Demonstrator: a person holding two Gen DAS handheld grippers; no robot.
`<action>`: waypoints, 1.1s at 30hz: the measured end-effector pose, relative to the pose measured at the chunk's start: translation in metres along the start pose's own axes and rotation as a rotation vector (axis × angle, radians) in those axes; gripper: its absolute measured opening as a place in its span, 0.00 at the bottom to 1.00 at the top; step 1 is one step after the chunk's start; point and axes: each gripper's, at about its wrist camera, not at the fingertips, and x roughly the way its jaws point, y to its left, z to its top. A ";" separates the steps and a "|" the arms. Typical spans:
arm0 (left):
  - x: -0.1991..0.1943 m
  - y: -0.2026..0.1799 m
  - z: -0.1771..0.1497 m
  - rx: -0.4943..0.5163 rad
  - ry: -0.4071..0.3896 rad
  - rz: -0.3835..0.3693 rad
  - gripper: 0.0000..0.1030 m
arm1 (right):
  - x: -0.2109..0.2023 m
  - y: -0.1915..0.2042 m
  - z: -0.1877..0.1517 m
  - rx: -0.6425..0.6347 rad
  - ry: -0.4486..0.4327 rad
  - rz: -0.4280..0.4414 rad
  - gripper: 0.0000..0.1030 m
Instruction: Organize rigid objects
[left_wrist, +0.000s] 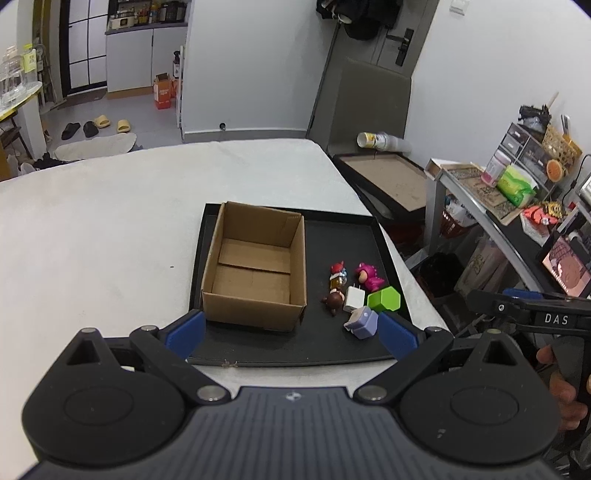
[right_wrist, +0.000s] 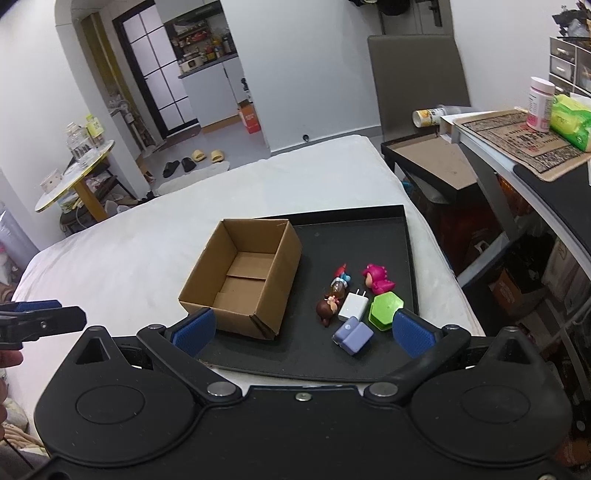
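Tongs status: both pairs spread wide, nothing between the pads. My left tongs (left_wrist: 291, 332) and right tongs (right_wrist: 301, 330) hover side by side at the near edge of the tray (left_wrist: 343, 236), which lies on a white bed.

Contents ahead of the tongs: an empty box (left_wrist: 255, 266) sits ahead and left, its open top up. Ahead and right, a tight cluster: purple block (right_wrist: 352, 336) nearest, then white charger (right_wrist: 354, 305), green hexagon (right_wrist: 386, 307), brown figure (right_wrist: 327, 307), a red-capped figure (right_wrist: 339, 281) and a pink dinosaur (right_wrist: 376, 280) farthest.

Deciding relation: the purple block lies just inside my right pad (right_wrist: 412, 334) and close to that same side of my left tongs. My right tongs are the better placed, in my judgement. The block's long axis runs diagonally, near-right to far-left, so the wrist would need a turn to close across its short side. The box lies left of the cluster, just beside it.

Risk noted: charger and hexagon sit just beside the block; a wide approach could nudge them.
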 end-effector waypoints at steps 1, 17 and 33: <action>0.003 -0.001 0.000 0.004 0.009 -0.004 0.96 | 0.002 0.000 -0.001 -0.002 -0.002 0.003 1.00; 0.052 -0.005 0.009 0.009 0.103 0.015 0.95 | 0.041 -0.024 -0.008 0.042 0.033 -0.038 1.00; 0.099 0.019 0.035 -0.026 0.124 0.067 0.95 | 0.076 -0.058 -0.009 0.133 0.097 -0.086 1.00</action>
